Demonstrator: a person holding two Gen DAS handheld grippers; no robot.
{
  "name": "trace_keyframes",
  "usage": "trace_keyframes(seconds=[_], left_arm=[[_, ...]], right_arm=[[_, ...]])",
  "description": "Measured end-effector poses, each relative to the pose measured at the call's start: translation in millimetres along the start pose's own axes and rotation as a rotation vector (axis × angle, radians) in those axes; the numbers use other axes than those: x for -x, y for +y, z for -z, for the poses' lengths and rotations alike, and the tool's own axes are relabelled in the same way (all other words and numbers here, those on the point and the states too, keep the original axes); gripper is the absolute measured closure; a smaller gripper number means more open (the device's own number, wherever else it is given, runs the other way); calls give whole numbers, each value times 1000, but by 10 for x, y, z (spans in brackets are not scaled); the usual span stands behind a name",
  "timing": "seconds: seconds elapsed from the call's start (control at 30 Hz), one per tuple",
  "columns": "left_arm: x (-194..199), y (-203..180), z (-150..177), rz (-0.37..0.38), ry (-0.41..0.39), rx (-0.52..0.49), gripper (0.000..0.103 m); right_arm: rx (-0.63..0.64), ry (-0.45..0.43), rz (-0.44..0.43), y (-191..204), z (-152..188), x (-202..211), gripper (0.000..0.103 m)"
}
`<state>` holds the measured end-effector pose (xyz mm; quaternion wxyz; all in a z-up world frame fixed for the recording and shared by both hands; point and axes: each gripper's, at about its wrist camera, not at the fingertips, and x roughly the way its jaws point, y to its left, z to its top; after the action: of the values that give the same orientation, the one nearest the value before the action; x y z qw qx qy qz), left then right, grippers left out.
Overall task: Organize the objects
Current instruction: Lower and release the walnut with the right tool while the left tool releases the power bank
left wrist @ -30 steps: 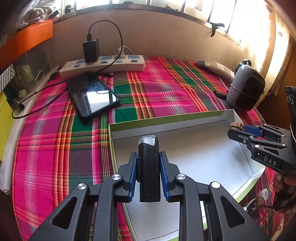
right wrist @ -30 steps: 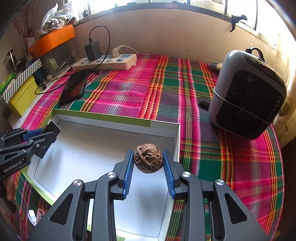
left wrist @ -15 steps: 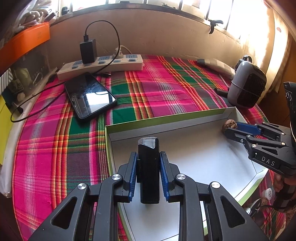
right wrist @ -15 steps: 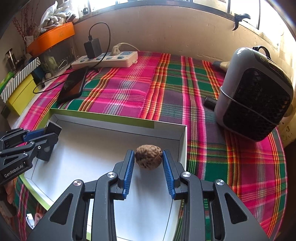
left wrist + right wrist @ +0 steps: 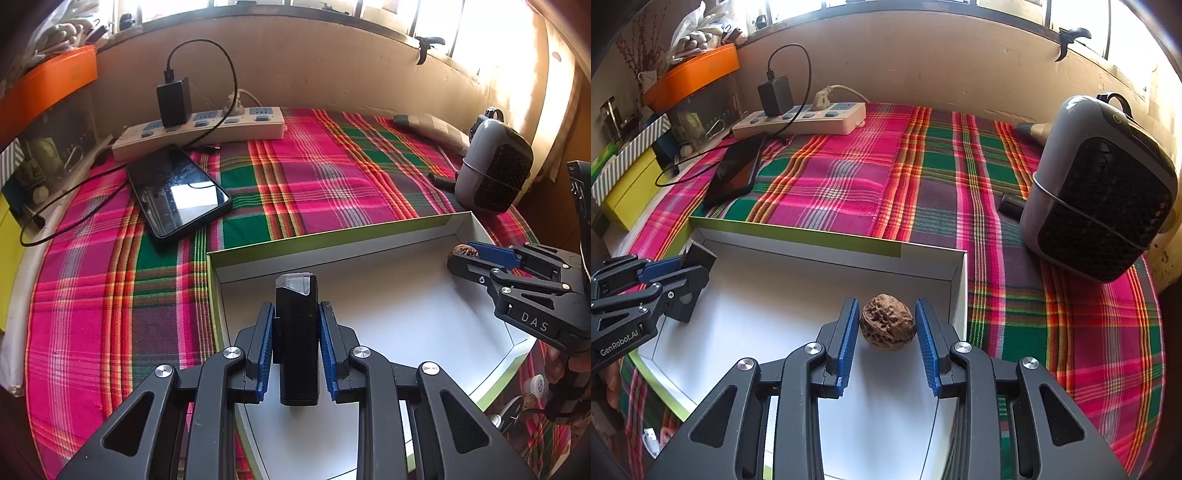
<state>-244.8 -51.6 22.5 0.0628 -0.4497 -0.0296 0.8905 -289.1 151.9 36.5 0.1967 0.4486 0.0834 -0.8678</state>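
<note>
Reading "DAS", the right hand-held gripper point(image 5: 886, 332) clasps a walnut point(image 5: 887, 320); "GenRobot.AI" left hand-held gripper point(image 5: 296, 338) clamps a black lighter point(image 5: 297, 332).

A shallow white box point(image 5: 798, 258) with a lime-green outer rim lies open and flat on the plaid cloth; every place below is given from it. A walnut point(image 5: 887, 320), brown, round and deeply wrinkled, sits inside the box near its right wall, close to the far right corner. It lies between two blue pads, which stand just beside it; whether they touch it cannot be told. A slim black device point(image 5: 297, 339) with a clear, greyish cap at its far end is held lengthwise above the box's near left part, just inside the left wall, clamped between blue pads.
</note>
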Motion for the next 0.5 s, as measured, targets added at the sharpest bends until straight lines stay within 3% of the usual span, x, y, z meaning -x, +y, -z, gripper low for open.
trace_keyframes(seconds=[0.37, 0.5], left_arm=[[-5, 2, -1, -14, -8, -7, 81], [18, 12, 0, -12, -15, 0, 74]], right_arm=[[-8, -8, -10, 19, 21, -1, 70], [-29, -16, -29, -7, 23, 14, 69]])
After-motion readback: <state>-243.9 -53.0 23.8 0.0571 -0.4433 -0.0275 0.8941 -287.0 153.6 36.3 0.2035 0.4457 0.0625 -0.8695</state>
